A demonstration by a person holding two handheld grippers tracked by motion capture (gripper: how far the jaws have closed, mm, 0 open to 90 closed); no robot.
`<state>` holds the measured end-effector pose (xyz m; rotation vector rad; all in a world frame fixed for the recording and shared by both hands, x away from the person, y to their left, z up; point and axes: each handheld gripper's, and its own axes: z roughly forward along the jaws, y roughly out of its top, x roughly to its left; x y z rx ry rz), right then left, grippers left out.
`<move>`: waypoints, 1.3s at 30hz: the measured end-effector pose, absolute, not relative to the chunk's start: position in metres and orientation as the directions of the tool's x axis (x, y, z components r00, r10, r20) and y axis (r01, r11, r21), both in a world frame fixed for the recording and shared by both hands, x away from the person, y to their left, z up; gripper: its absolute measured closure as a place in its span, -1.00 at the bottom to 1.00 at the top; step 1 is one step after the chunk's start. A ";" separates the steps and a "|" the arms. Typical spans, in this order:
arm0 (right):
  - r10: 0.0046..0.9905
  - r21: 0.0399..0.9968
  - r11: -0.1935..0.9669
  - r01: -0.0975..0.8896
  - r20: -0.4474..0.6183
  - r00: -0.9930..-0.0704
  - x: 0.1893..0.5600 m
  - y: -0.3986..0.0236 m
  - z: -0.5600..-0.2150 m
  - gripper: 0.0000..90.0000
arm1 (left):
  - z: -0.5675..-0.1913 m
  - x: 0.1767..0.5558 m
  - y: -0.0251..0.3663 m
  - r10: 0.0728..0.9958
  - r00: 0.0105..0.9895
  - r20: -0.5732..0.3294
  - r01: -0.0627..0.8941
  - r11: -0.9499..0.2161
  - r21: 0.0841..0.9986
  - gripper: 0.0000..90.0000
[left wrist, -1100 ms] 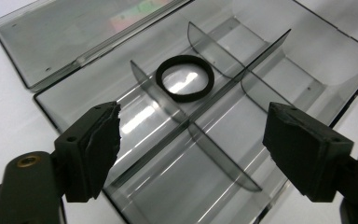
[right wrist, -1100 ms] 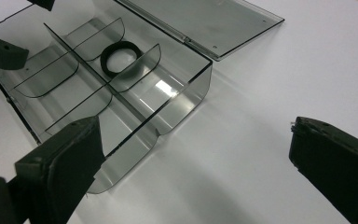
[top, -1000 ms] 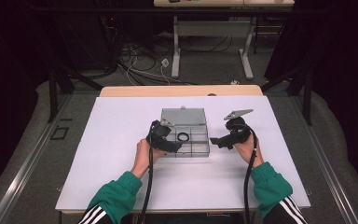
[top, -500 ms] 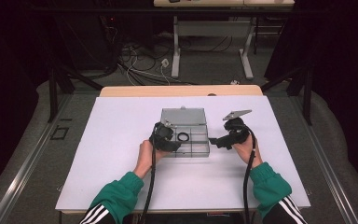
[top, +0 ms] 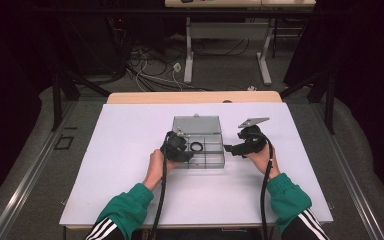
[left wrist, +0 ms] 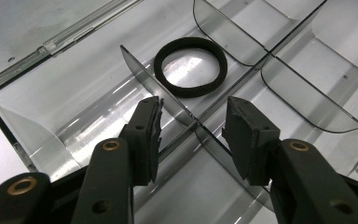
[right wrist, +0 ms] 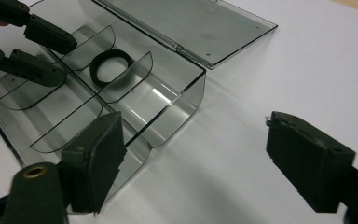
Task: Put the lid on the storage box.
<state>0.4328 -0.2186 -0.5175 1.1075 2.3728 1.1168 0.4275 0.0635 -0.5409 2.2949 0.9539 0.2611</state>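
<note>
From the high view, a white table (top: 130, 165) is seen with a clear box (top: 200, 145) near its middle. The box lid (top: 196, 123) is laid open flat behind the box. A black ring (top: 196, 147) is seen lying in a middle part of the box. The left gripper (top: 179, 148) is held at the left end of the box, just beside the ring. The right gripper (top: 232, 149) is held just beside the right end of the box, with its tips pointed at the box wall. Green sleeves (top: 125, 210) are seen at the bottom. In the left gripper view, the ring (left wrist: 190, 66) is seen flat on the box floor, past the tips and not touched by them. It is set between two clear walls. The left gripper (left wrist: 193, 119) is held partly spread over a thin clear wall (left wrist: 168, 98), with one pad on each side of it, and nothing is pinched. Its jaws have just been closing. In the right gripper view, the right gripper (right wrist: 193, 142) is seen spread wide. Its jaws have just been closing, but nothing is pinched. One pad is seen in front of the box (right wrist: 168, 112) near its end wall, and the other is held over the bare table (right wrist: 284, 60). Whether the box is touched cannot be told. The ring (right wrist: 111, 68) is seen farther off, in a part between two curved walls, and the left gripper (right wrist: 58, 58) is seen near it, inside the box.
</note>
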 end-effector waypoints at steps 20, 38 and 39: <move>0.784 0.749 0.402 0.527 0.017 -0.621 0.457 -0.205 -0.521 1.00 | -0.539 0.427 0.062 0.663 0.748 -0.033 0.539 -0.577 0.614 0.30; 0.810 0.699 0.398 0.594 0.037 -0.586 0.495 -0.187 -0.535 1.00 | -0.540 0.427 0.062 0.664 0.748 -0.031 0.535 -0.574 0.621 0.31; 0.814 0.685 0.405 0.606 0.031 -0.579 0.495 -0.187 -0.535 1.00 | -0.540 0.427 0.062 0.667 0.744 -0.035 0.537 -0.567 0.625 0.31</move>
